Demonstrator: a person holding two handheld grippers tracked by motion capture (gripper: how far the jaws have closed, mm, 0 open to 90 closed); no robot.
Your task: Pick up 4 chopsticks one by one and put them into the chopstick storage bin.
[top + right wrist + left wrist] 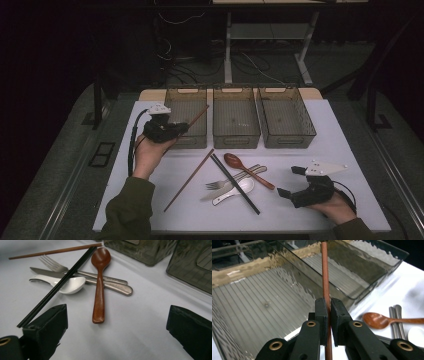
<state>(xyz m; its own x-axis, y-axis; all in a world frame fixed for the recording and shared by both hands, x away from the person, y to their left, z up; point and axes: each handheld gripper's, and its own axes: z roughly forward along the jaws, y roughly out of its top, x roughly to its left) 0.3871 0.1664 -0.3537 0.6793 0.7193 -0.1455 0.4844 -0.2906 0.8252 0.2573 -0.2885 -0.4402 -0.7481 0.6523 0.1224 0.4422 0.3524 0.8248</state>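
From the high view, the left tool (172,129) is clamped on a brown wooden chopstick (196,117) that slants up over the left bin (186,116) of three on the white desk (320,150). The right tool (292,181) rests near the desk's front edge, jaws spread with nothing between them.

In the left gripper view, the pads pinch the chopstick (325,277) above the ribbed bin floor (257,305).

In the right gripper view, wide jaws face a wooden spoon (99,282), black chopsticks (60,285), a fork (53,265), a white spoon (67,283) and, seemingly, a knife (110,286); a second brown chopstick (55,251) lies beyond.
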